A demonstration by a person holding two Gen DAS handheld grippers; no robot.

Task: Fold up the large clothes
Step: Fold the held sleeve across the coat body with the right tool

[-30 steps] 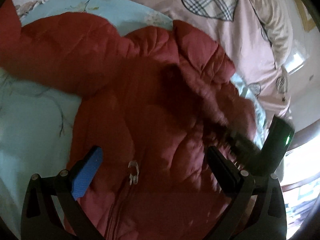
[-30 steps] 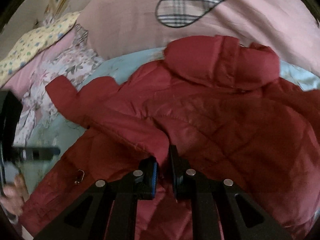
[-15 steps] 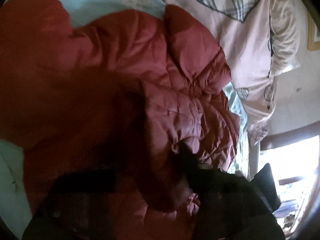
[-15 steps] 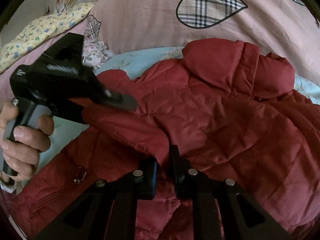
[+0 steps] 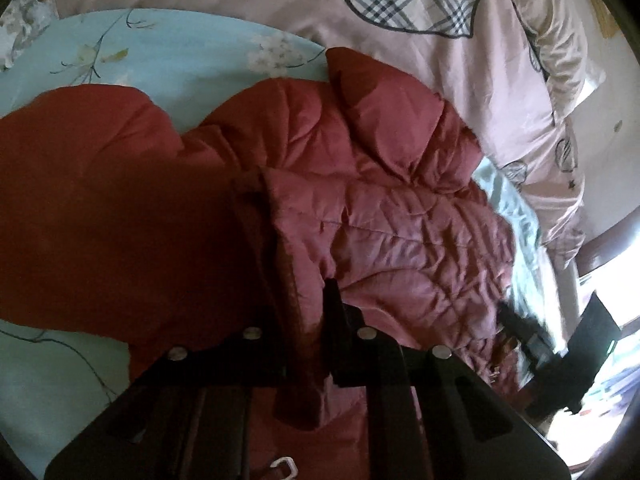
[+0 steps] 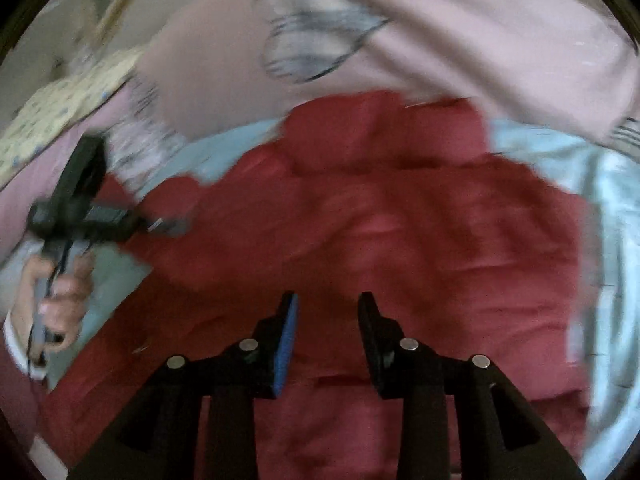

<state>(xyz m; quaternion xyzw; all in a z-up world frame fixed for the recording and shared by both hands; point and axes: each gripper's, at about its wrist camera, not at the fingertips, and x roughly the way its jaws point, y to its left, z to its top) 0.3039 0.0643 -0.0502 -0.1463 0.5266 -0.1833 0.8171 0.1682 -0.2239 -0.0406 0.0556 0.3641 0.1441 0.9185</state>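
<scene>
Your left gripper (image 5: 308, 320) is clamped on a fold of the puffy quilted red jacket (image 5: 380, 216), mid-bed (image 5: 168, 40) on smooth blue floral sheet. Right gripper (image 6: 328, 308) fingers opening, nothing between.

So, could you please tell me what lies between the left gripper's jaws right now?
In the left wrist view, the left gripper is shut on a folded edge of the red quilted jacket; only that fabric lies between the jaws.

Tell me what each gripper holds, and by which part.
The left gripper pinches the red jacket by a folded edge of its fabric. The right gripper holds nothing; its jaws are opening above the jacket.
</scene>
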